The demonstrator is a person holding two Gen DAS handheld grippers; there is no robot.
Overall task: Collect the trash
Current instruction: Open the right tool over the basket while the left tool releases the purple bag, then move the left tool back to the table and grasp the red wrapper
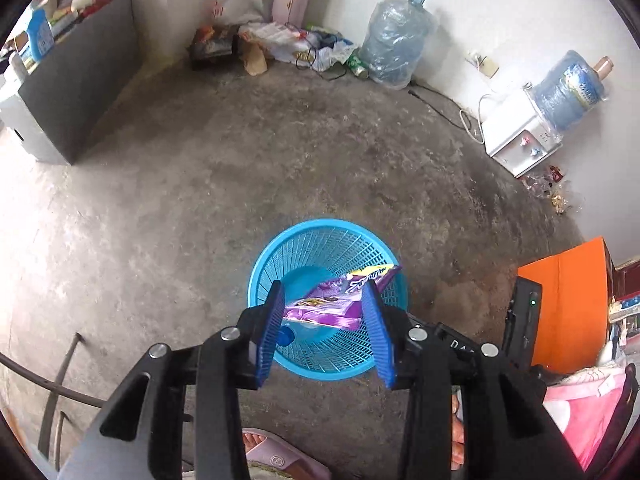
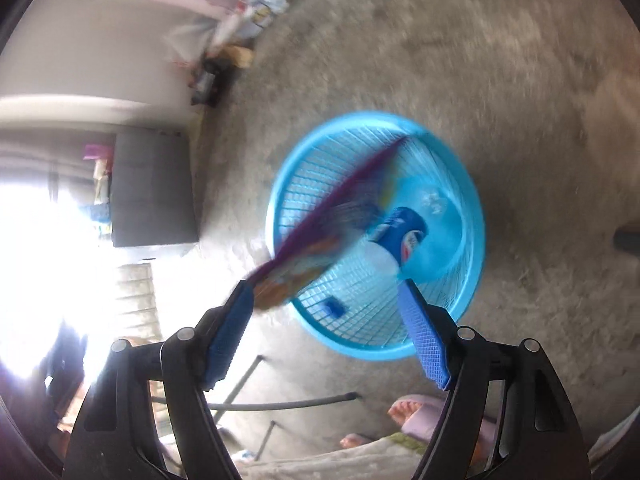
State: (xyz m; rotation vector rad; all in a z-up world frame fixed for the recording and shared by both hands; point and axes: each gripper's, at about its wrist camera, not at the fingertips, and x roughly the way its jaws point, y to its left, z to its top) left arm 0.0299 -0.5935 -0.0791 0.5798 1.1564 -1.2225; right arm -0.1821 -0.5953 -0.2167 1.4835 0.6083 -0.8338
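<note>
Hovering over basket | left claw wide | right claw wide, grazing wrapper

1. The round blue plastic mesh basket stands on bare grey concrete floor, which lies open around it toward the upper centre of the left wrist view.
2. A purple snack wrapper lies across the basket's mouth, covering much of the opening; in the right wrist view it is blurred.
3. A clear plastic bottle with a blue label lies inside the basket, filling part of the bottom.
4. At upper left a dark grey box-shaped cabinet bounds the floor.
5. At right an orange box stands near the basket.
</note>
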